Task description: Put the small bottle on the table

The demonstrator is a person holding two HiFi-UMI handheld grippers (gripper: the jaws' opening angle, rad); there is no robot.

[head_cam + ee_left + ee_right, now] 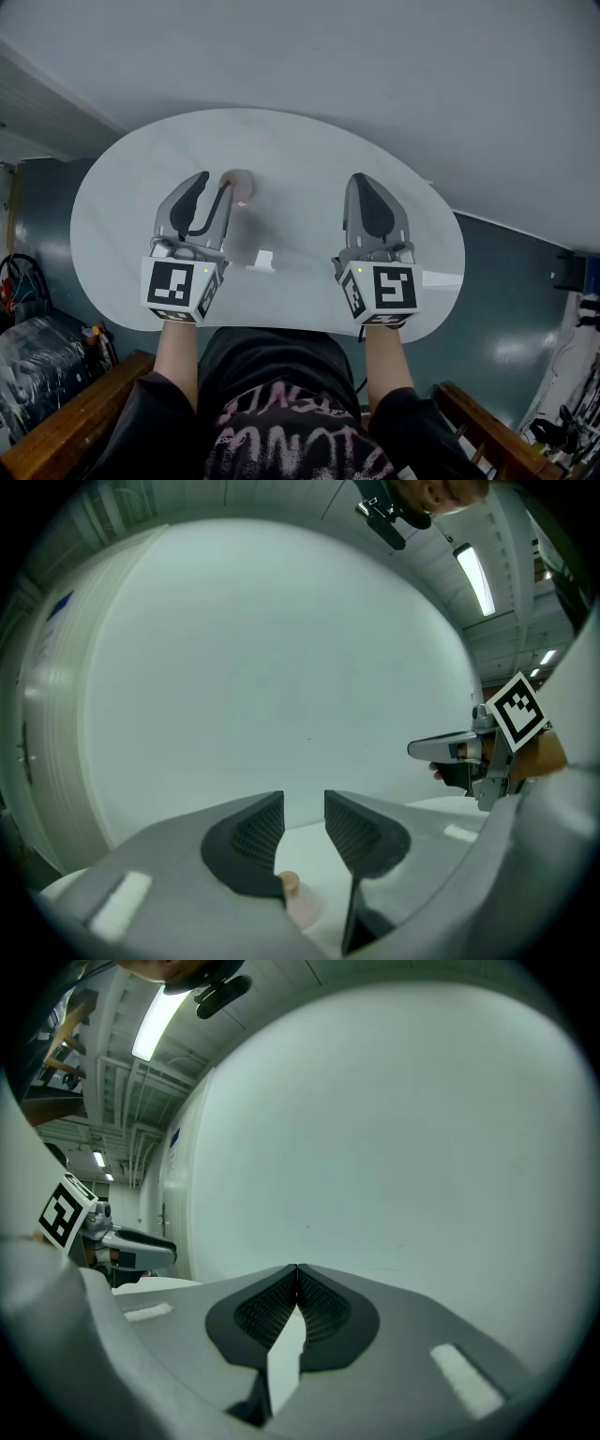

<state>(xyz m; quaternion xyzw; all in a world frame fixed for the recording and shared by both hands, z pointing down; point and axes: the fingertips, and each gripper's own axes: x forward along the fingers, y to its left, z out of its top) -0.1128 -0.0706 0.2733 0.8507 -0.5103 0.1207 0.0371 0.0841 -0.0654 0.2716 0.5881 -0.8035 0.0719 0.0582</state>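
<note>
The small bottle [238,187], pale pink with a tan cap, stands on the white oval table [122,187] just ahead of my left gripper [214,189]. In the left gripper view the bottle [293,895] shows low in the gap, close to the left pad [255,833]; whether it touches is unclear. The left gripper [305,810] is open, its jaws apart with table showing between them. My right gripper [367,183] hovers over the table's right half. The right gripper [297,1275] is shut, pads meeting, nothing in it.
The table's near edge lies against the person's lap [281,375]. Wooden rails [66,427] flank the seat on both sides. Dark bags and cables [33,347] clutter the floor at left. A white wall [375,66] runs behind the table.
</note>
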